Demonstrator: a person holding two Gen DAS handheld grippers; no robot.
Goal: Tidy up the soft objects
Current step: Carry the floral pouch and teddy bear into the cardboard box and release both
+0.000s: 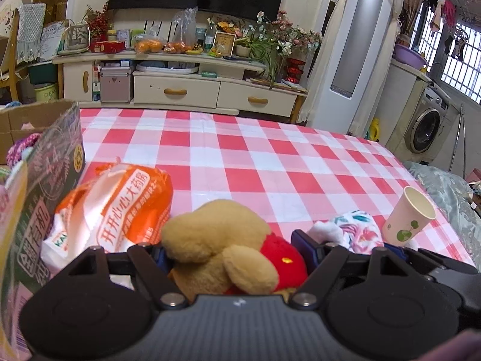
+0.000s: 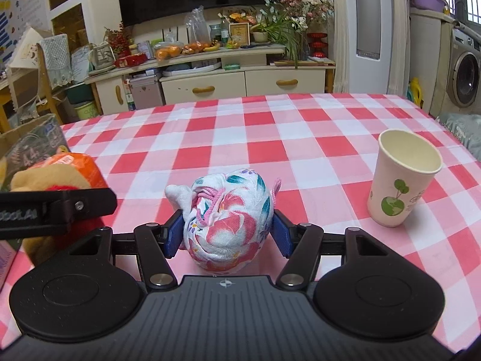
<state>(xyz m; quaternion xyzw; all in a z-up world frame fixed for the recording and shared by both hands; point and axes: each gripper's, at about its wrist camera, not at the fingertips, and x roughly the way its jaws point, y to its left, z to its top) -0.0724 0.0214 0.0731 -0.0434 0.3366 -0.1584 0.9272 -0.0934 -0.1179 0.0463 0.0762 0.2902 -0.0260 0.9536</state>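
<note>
My left gripper (image 1: 234, 255) is shut on a tan plush bear with a red shirt (image 1: 219, 240), held low over the checked tablecloth. My right gripper (image 2: 227, 234) is shut on a floral drawstring pouch (image 2: 228, 219) that rests on the cloth. The pouch also shows in the left wrist view (image 1: 354, 228), just right of the bear. The bear (image 2: 45, 180) and the left gripper's side (image 2: 54, 207) show at the left of the right wrist view. An orange and white plastic bag (image 1: 120, 204) lies left of the bear, against a cardboard box (image 1: 45, 174).
A paper cup (image 2: 402, 180) stands upright right of the pouch, also in the left wrist view (image 1: 409, 216). The box at the left holds knitted and soft items (image 1: 21, 147). The red-checked table (image 2: 270, 138) stretches ahead. A TV cabinet (image 1: 180, 90) stands beyond.
</note>
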